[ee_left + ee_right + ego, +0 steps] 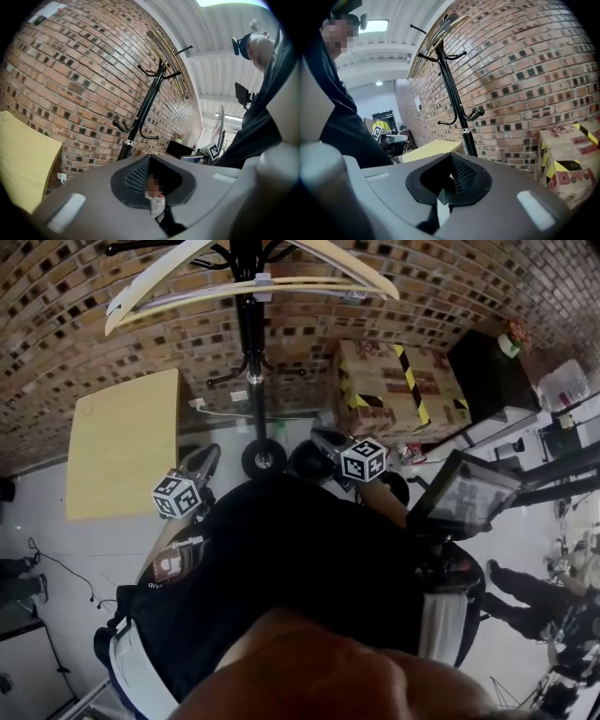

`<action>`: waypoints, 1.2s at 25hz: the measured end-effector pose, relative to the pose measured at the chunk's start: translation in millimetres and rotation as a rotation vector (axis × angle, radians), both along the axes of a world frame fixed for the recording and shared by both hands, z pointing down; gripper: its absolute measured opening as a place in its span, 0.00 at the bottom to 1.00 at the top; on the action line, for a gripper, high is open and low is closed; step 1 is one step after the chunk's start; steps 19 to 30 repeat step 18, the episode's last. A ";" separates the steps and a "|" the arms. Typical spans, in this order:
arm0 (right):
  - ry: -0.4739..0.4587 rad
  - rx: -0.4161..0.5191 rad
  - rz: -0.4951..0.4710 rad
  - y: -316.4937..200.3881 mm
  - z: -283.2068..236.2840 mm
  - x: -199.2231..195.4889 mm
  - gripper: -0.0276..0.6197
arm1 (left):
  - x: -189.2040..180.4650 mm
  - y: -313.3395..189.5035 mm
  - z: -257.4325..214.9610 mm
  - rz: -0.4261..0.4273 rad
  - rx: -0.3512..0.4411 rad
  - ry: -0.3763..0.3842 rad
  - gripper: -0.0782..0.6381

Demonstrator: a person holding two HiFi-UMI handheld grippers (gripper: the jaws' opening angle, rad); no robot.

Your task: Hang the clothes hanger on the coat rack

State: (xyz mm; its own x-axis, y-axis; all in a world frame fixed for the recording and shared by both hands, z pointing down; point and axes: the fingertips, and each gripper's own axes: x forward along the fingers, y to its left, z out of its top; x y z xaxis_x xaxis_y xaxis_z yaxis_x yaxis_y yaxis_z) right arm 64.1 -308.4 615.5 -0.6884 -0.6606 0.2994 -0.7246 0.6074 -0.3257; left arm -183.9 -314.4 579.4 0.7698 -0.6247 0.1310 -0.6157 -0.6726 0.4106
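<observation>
At the top of the head view, a clothes hanger [323, 259] of pale, cream-coloured wood, hung on the crown of the black coat rack [251, 352]. Broad curved shoulders sloping down to either side of the pole, a thinner straight bar beneath them, a small light fitting at the middle; hook not clear among the rack's dark prongs. Below, the rack's round foot on the pale floor in front of a brick wall [75, 296], with a yellow table [122, 442] to the left and a taped cardboard box [398, 390] to the right. Lower down, well below the hanger, the left gripper [208, 457] and the right gripper [319, 439], both held close to the person's dark-clothed body and touching nothing.

In the left gripper view, jaws pressed together with nothing between them. Beyond, the rack's pole rising against the bricks, and high on it the hanger [171, 61], seen edge-on as a long light strip with a darker line along it.

In the right gripper view, likewise jaws shut tight and empty. Behind them, the table, the box and the rack, and at the rack's very top the hanger [443, 30], pale and slanted, clear of both grippers.
</observation>
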 end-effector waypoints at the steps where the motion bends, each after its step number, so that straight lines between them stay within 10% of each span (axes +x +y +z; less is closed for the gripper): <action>1: -0.002 0.006 0.001 -2.1 -2.5 -0.3 0.06 | -1.0 -1.5 -1.1 0.000 0.004 -0.002 0.11; 30: 0.014 0.122 -0.026 -36.2 -50.2 -7.8 0.06 | -23.3 -21.1 -27.1 -0.040 0.079 0.004 0.11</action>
